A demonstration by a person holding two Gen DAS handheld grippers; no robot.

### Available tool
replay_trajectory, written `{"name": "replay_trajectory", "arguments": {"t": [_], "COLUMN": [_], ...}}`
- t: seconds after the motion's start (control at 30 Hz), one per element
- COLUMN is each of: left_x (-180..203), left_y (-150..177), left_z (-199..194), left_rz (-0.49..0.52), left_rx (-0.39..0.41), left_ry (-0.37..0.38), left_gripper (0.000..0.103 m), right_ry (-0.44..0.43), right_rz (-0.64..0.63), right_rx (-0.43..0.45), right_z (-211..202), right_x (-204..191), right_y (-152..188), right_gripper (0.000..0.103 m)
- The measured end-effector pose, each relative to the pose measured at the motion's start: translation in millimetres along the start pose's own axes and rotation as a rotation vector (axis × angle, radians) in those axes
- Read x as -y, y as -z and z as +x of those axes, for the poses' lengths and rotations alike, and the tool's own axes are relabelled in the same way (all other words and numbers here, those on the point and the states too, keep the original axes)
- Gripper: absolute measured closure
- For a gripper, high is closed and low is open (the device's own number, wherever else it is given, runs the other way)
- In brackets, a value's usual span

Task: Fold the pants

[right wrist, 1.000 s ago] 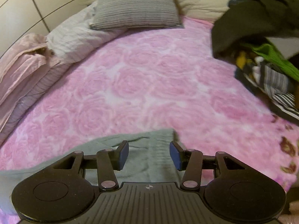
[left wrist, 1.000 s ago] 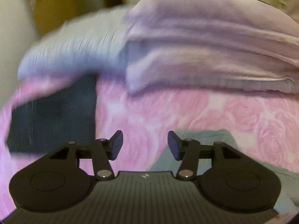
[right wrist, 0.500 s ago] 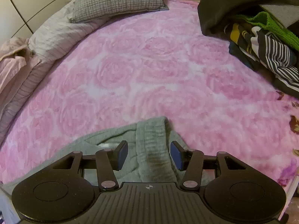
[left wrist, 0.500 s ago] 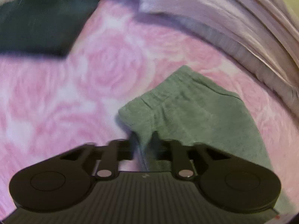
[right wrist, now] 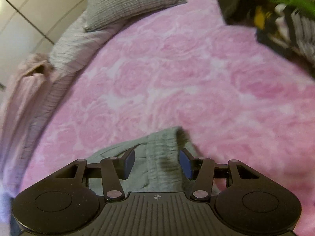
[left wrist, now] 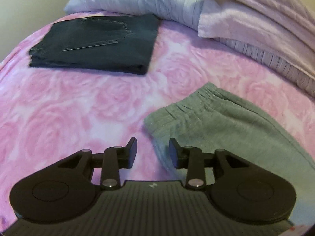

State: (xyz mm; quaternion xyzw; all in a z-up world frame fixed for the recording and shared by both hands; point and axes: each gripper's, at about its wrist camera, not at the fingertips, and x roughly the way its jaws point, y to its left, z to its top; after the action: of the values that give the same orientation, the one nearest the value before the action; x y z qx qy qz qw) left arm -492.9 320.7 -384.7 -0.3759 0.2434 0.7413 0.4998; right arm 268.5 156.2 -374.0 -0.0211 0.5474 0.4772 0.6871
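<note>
I am holding my left gripper (left wrist: 152, 150), jaws just reopened, empty beside the waistband of the soft, limp green sweatpants (left wrist: 226, 125) on the pink bedspread (left wrist: 78, 114), while my right gripper (right wrist: 157, 162) is straddling a cuff ungripped.

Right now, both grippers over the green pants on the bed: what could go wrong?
1. The left gripper has just been opening; its jaws straddle only the edge of the green pants without pressing it, so closing may pinch a thin bit that slips.
2. The right gripper is open over a bunched ridge; it may grab several layers.
3. The folded dark pants lie nearby; dragging could disturb them.
</note>
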Motion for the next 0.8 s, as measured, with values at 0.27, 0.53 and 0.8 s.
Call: {"name": "replay_trajectory", "arguments": {"t": [0.27, 0.53, 0.8], "left_x": [8, 64, 109], "left_y": [61, 164, 230], "left_z": [-108, -196, -234], "left_rz": [-0.173, -0.223, -0.244], "left_rx": [-0.056, -0.079, -0.146], "left_ry": [0.086, 0.118, 0.129], "left_gripper": [0.072, 0.072, 0.072], "right_ry": [-0.225, -0.501, -0.291], "right_rz": [-0.035, -0.292, -0.192], "right_rx": [-0.083, 0.073, -0.152], "right_z": [39, 16, 64], "right_x": [43, 34, 55], "right_y": [-20, -59, -67], "right_gripper": [0.058, 0.100, 0.064]}}
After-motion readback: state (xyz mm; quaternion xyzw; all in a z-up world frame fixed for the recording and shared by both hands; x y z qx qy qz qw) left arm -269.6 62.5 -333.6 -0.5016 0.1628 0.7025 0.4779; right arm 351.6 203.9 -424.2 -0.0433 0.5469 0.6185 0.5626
